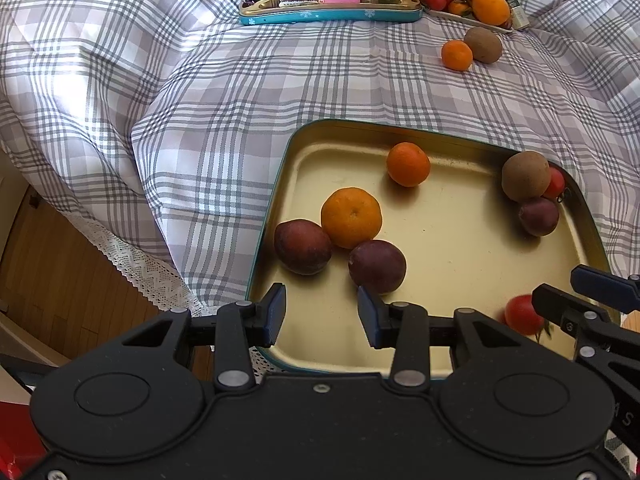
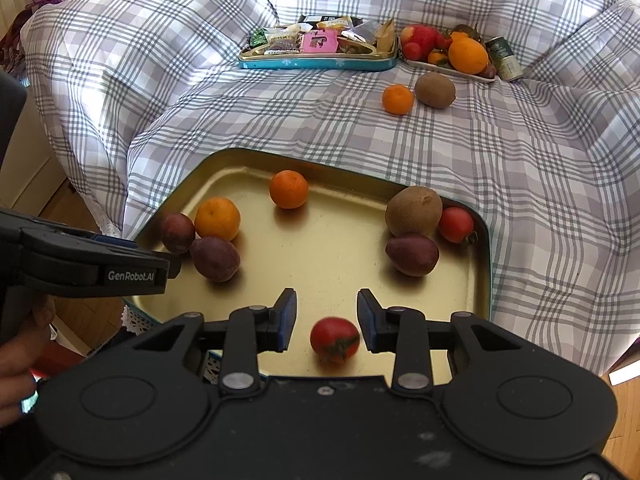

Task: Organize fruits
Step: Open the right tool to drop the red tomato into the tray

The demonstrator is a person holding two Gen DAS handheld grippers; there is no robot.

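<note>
While the tomato [image 2: 335, 340] is loose: it lies blurred, low between the pads at the near edge of the gold tray [image 2: 484, 264], so let it settle before you move on.
Right hand-held gripper [image 2: 327, 320]: jaws spread narrowly around the tomato, not pinching it; a gap shows on one side.
Left hand-held gripper [image 1: 322, 318]: spread and empty, hovering over the tray's near left corner just beside a dark purple fruit [image 1: 377, 266].
Your move: lift the right one straight up so a finger does not nudge the tomato over the rim.
Still to collect: a mandarin [image 2: 397, 99] and a kiwi [image 2: 435, 90], touching, on the quilt.
Surface: a bed under a soft checked quilt [image 2: 520, 160]; the tray may tilt, and round fruit rolls.
Room: wooden floor [image 1: 60, 272] beside the bed.
</note>
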